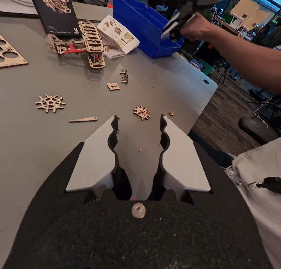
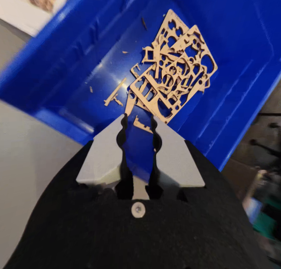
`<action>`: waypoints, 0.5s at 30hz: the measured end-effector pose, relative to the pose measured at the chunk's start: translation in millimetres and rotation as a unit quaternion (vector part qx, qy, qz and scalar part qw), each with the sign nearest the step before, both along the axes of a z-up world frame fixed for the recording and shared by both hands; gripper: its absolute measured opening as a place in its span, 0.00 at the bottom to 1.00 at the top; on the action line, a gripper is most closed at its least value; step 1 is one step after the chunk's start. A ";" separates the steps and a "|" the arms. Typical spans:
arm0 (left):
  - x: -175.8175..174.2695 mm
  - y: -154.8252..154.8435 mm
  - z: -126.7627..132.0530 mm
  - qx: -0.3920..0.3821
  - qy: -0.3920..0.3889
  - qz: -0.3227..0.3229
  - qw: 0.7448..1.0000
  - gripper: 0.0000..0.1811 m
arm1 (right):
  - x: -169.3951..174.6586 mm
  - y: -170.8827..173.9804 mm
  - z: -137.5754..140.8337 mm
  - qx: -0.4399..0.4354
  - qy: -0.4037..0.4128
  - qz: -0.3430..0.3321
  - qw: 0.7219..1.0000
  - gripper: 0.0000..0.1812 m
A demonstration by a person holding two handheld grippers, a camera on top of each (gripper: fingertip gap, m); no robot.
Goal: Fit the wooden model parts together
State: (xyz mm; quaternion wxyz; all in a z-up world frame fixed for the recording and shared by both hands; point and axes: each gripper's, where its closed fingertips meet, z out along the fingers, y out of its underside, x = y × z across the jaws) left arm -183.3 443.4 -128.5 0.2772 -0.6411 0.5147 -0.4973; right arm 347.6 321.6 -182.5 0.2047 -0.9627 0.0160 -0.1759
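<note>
Left gripper (image 1: 139,117): nearest the camera, held low over the grey table (image 1: 30,140); its two fingers stand wide apart with nothing between them.
Crumbs: small wood chips lie scattered on the table between and just beyond the left fingers.
Small gear (image 1: 141,112): a toothed wooden disc flat on the table, just past the left fingertips, between them.
Tiny disc (image 1: 171,113): a very small wooden piece just right of the small gear, near the table edge.
Wooden stick (image 1: 83,119): a thin tapered strip lying flat, left of the left gripper's tip.
Large gear (image 1: 50,103): a spoked wooden wheel farther left, well apart from the small gear.
Square plate (image 1: 113,86): a small wooden tile with a hole, beyond the small gear.
Pegs (image 1: 124,76): three short wooden pins in a row just behind the square plate.
Biplane model (image 1: 85,44): a partly built wooden plane with red parts, standing farther back.
Booklet (image 1: 120,35): open, just right of the biplane.
Black box (image 1: 54,11): upright behind the biplane.
Cut sheet (image 1: 9,53): a wooden panel with round holes at the left edge.
Right gripper (image 2: 139,115): held over the blue bin (image 2: 228,26) at the table's far right; fingers parted, empty.
Scrap sheets (image 2: 174,73): punched-out wooden frames piled inside the bin, beyond the right fingertips.
</note>
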 end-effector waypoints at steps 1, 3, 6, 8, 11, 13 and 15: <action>-0.2 2.1 1.6 0.000 -0.007 0.006 1.000 0.29 | -11.1 -4.0 12.4 0.039 0.029 -0.017 0.999 0.16; -0.2 4.7 6.6 -0.010 -0.024 0.014 1.000 0.29 | -57.7 -3.6 43.6 0.152 0.121 -0.026 0.981 0.17; -0.3 8.3 10.2 -0.032 -0.039 0.021 0.999 0.28 | -167.8 -5.6 75.4 0.291 0.252 0.028 0.923 0.21; -0.5 9.9 7.6 -0.047 -0.035 0.023 0.998 0.28 | -239.1 -12.6 63.1 0.310 0.283 0.071 0.905 0.31; 0.4 8.9 6.0 -0.062 -0.037 0.022 0.997 0.26 | -323.2 -19.7 29.9 0.309 0.273 0.133 0.901 0.30; 2.1 6.5 5.3 -0.059 -0.038 0.016 0.997 0.25 | -372.6 -22.1 15.6 0.288 0.307 0.162 0.893 0.22; 3.3 2.6 0.2 -0.046 -0.027 0.007 0.999 0.24 | -402.9 -22.6 -2.8 0.238 0.290 0.206 0.904 0.20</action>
